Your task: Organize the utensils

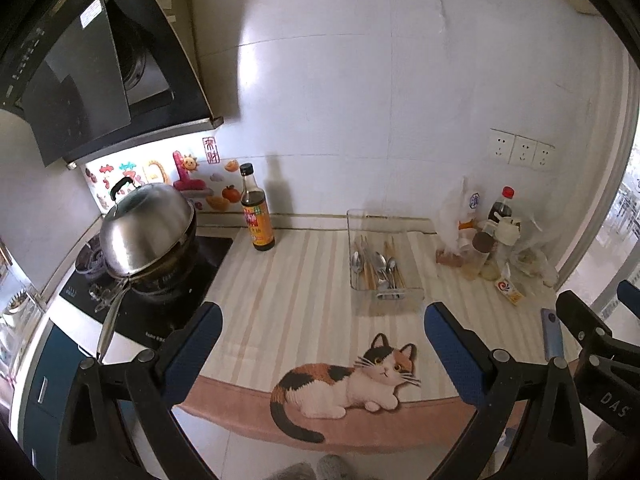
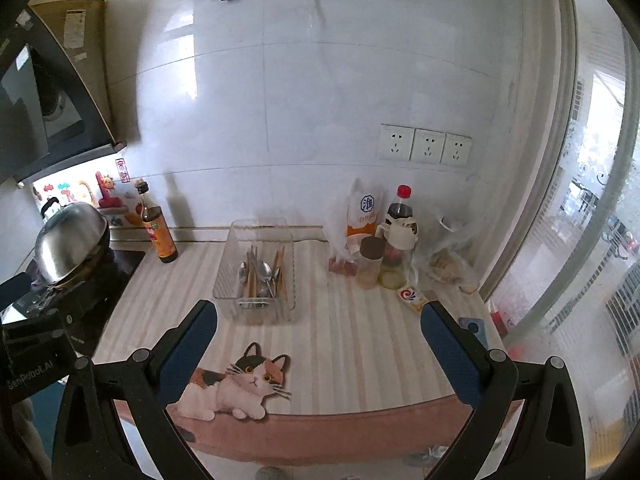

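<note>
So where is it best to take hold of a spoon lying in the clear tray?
Probably by its handle, from above: the spoons lie flat among chopsticks in the clear tray, bowls toward the camera, and the tray walls block any approach from the side.

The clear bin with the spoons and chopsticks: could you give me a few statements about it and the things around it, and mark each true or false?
1. The clear bin holds spoons and chopsticks mixed together. True.
2. The left tool is shut on a spoon. False: it is open and holds nothing.
3. The sauce bottle stands between the wok and the bin. True.
4. The right tool is inside the bin. False: it is open, held back over the cat mat, short of the bin.
5. A metal lid covers the wok. True.
</note>
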`<state>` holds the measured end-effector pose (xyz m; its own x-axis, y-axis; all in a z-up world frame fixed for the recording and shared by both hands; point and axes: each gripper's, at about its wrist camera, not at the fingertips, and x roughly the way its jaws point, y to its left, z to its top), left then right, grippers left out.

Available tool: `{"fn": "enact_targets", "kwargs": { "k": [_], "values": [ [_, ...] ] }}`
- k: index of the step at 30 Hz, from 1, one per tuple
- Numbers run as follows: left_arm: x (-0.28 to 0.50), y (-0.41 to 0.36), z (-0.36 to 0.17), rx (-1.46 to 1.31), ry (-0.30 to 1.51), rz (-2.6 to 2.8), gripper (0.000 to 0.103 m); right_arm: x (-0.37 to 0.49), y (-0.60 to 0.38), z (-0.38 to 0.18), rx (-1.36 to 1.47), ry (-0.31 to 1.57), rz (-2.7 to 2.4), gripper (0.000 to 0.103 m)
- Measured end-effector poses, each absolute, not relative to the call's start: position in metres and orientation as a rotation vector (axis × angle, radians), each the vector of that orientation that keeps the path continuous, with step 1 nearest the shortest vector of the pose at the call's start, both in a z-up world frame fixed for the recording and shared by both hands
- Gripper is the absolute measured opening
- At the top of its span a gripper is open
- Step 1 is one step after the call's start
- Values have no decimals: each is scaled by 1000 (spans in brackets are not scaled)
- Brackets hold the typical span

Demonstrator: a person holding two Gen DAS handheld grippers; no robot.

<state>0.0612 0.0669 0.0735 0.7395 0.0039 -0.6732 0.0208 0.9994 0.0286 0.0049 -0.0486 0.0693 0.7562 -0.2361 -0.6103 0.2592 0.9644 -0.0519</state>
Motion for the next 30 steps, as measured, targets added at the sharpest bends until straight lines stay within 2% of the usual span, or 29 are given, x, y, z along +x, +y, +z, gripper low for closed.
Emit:
{"fn": "enact_targets", "kwargs": {
  "k": [30],
  "values": [
    [53,65,79,41,743,40,103,-1,-49,76,26,683,-268,103]
  ]
}}
